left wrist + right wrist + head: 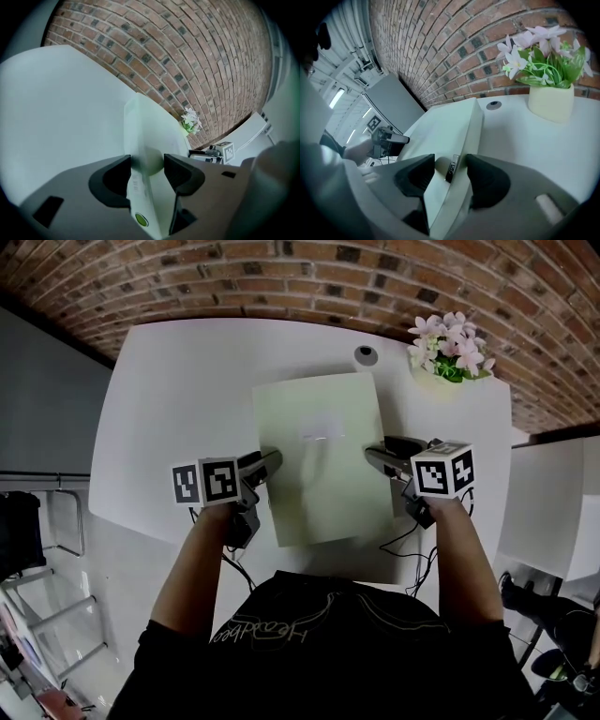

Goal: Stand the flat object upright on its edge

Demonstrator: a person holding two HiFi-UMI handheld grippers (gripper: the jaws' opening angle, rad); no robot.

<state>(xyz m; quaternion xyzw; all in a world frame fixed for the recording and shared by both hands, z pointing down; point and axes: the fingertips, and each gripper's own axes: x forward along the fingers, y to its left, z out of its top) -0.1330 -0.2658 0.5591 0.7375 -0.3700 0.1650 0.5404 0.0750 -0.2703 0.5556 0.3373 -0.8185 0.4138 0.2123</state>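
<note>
A flat pale-green box (319, 456) lies between my two grippers over the white table (178, 409), its broad face turned up toward the head view. My left gripper (274, 461) is shut on its left edge. In the left gripper view (147, 168) the box (150, 136) runs edge-on between the jaws, a barcode strip and a green dot on its thin side. My right gripper (373, 452) is shut on the right edge; its own view (451, 171) shows the box's side (450, 126) filling the gap between the pads.
A cream pot of pink flowers (448, 357) stands at the table's far right corner, with a small dark round disc (366, 354) beside it. A brick wall runs behind. A second white table (553, 512) sits to the right. Cables (412, 559) hang at the near edge.
</note>
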